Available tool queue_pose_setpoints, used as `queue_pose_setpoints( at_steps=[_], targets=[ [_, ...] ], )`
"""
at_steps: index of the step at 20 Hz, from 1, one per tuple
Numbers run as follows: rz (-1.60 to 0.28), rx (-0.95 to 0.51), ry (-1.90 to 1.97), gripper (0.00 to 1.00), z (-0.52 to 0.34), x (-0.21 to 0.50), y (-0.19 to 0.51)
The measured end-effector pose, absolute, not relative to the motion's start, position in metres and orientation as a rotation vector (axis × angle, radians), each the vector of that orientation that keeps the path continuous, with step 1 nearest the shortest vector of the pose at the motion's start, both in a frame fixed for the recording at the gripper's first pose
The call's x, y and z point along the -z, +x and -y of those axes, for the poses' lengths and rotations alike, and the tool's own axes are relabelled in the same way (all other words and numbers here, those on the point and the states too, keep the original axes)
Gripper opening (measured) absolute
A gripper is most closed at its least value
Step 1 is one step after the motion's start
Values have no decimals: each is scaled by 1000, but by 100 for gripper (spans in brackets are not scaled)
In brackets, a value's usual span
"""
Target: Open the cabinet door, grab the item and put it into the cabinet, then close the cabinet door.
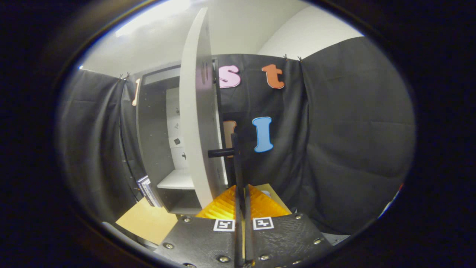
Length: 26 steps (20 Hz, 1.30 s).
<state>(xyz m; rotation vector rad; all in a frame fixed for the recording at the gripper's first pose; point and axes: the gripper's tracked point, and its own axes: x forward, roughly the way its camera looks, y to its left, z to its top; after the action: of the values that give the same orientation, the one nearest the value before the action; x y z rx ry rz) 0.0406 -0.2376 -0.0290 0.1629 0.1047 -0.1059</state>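
Note:
The grey cabinet [156, 141] stands on a tan table [147, 221], and its white door [197, 123] is swung out, edge-on to me. A white shelf [177, 180] shows inside the open cabinet. The door's black bar handle [234, 149] runs upright, held off the door by a short black post. My gripper [241, 188] is shut on the handle, with the bar running down between the two ribbed pads [223, 206]. A small striped book-like item [148, 191] leans by the cabinet's lower left corner, to the left of my fingers.
Black cloth walls [346, 141] close in the booth behind and to the right of the cabinet. The open door stands between my fingers and the cabinet's inside. A strip of bare tabletop lies in front of the cabinet.

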Motion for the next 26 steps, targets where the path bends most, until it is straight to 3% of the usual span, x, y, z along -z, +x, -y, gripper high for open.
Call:
queue_pose_setpoints(
  at_steps=[13,18,21,22,26],
  targets=[
    [-70,80,169,5,197,13,-14],
    [-87,-2,161,22,137,22,-15],
    [-94,-31,137,39,105,35,-1],
    [-103,-40,133,51,95,41,1],
    [-172,-95,159,71,44,88,26]
  ],
)
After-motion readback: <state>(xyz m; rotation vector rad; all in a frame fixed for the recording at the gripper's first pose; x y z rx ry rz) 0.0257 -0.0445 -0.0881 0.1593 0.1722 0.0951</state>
